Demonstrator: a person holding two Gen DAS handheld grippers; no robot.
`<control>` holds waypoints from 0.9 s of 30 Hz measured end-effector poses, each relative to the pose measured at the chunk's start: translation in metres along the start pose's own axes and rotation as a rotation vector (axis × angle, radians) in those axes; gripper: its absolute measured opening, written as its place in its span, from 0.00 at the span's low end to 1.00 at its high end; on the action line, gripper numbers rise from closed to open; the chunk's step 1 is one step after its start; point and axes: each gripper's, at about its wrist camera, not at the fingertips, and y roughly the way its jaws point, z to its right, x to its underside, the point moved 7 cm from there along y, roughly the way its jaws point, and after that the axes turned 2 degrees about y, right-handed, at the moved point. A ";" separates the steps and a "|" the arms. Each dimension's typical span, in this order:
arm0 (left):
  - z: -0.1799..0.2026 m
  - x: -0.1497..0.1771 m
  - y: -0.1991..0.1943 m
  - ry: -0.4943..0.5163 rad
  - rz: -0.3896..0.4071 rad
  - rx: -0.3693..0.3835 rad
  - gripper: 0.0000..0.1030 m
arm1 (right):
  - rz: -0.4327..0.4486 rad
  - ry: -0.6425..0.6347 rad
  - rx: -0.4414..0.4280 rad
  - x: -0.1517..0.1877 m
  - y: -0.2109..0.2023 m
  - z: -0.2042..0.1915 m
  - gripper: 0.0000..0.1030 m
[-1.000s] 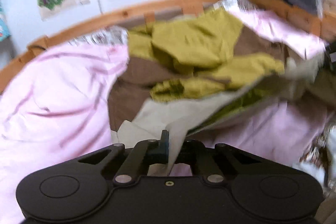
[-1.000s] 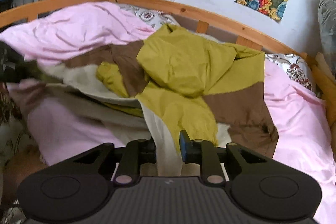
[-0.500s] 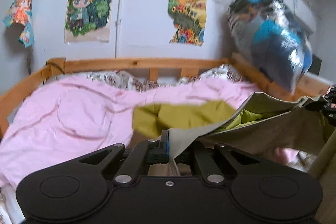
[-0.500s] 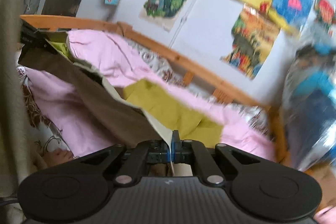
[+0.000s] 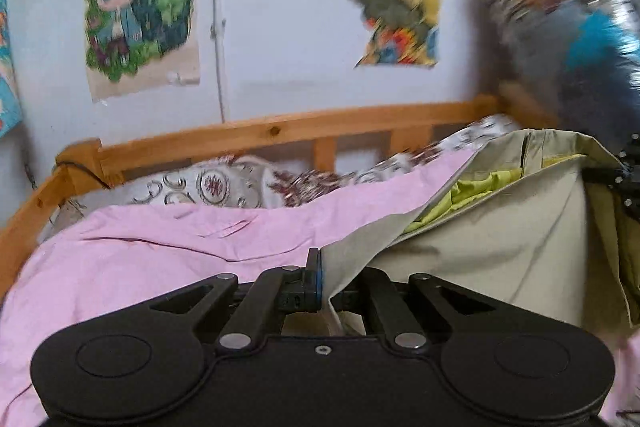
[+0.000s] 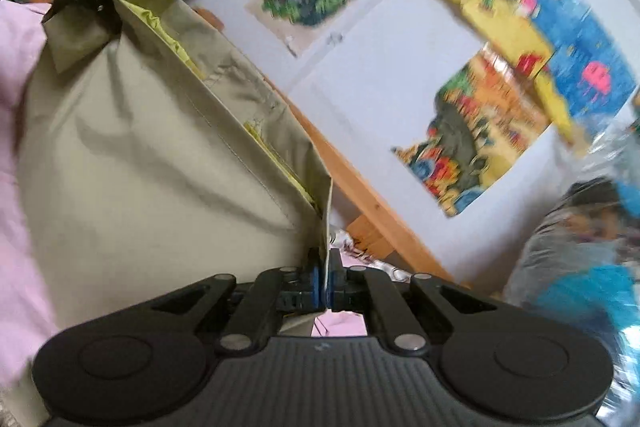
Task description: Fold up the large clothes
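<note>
Both grippers are clamped on 1 garment: the left gripper (image 5: 325, 279) has its jaws pressed together on a corner of the beige-lined jacket (image 5: 500, 247), cloth edge running out from the blue pad (image 5: 318, 277) toward 2 o'clock in the left wrist view. Right gripper (image 6: 326, 281) likewise pinches another corner of the same jacket, jaws tight w/ only the thin fabric between them; in the right wrist view the lining spreads from the tips up toward 10 o'clock, where the other gripper, seen from outside at approx 10–11 o'clock, grips the far corner. Jacket hangs stretched between the 2 tools, lifted off the bed, lining side facing the cameras, w/ olive-yellow outer fabric (image 5: 476, 195) peeking from the open top edge at approx 2 o'clock in the left view. Below and to 9 o'clock lies the pink bedsheet (image 5: 160, 251), rumpled; a patterned white-and-maroon cover (image 5: 216, 187) shows behind it at 11 o'clock, against the wooden bed rail (image 5: 280, 129). White wall beyond carries cartoon posters (image 5: 140, 15) at 11 and 1 o'clock. A shiny plastic-wrapped bundle (image 5: 576, 39), blue and dark inside, sits at 2 o'clock in the left view, 4 o'clock in the right. Right view is rolled, so the rail slants; bkgd is motion-blurred.
</note>
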 end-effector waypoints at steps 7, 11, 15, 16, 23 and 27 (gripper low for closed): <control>-0.023 0.032 0.151 -0.087 -0.198 -0.049 0.01 | -0.122 0.223 -0.097 0.029 0.135 0.011 0.17; -0.028 0.063 0.197 -0.153 -0.298 -0.036 0.01 | -0.143 0.425 -0.186 0.053 0.160 0.018 0.44; -0.028 0.077 0.209 -0.108 -0.311 -0.030 0.01 | -0.062 0.418 -0.298 0.063 0.120 0.008 0.84; -0.028 0.079 0.209 -0.111 -0.311 -0.024 0.01 | -0.038 0.395 -0.337 0.061 0.106 0.003 0.88; -0.029 0.081 0.209 -0.116 -0.318 -0.027 0.01 | -0.094 0.017 -0.435 0.093 0.053 -0.072 0.83; -0.029 0.077 0.209 -0.137 -0.319 -0.034 0.01 | -0.186 0.141 -0.330 0.111 0.079 -0.058 0.12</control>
